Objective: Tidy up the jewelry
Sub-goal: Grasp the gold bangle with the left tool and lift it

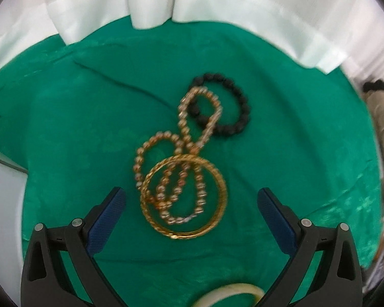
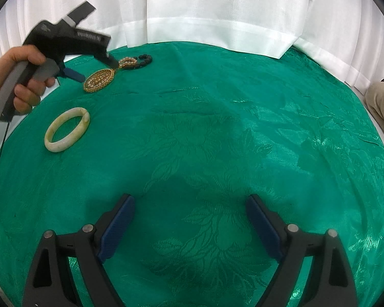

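Both your left gripper [image 1: 190, 199] and right gripper [image 2: 190, 208] have fingers spread, gripping nothing; left hangs above the gold bangle [image 1: 184, 197], pale bangle [image 2: 67, 129] near it.

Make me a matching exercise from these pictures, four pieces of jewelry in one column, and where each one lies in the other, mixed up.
Things:
1. gold bangle
2. black bead bracelet
3. pale stone bangle
4. gold bead necklace

Places:
A. alone on the green cloth, apart from the pile
B. far end of the pile, looped with the beads
C. strung through both rings, linking them
D. between the open left gripper fingers in its wrist view

Pairs: 1-D, 2-B, 3-A, 4-C
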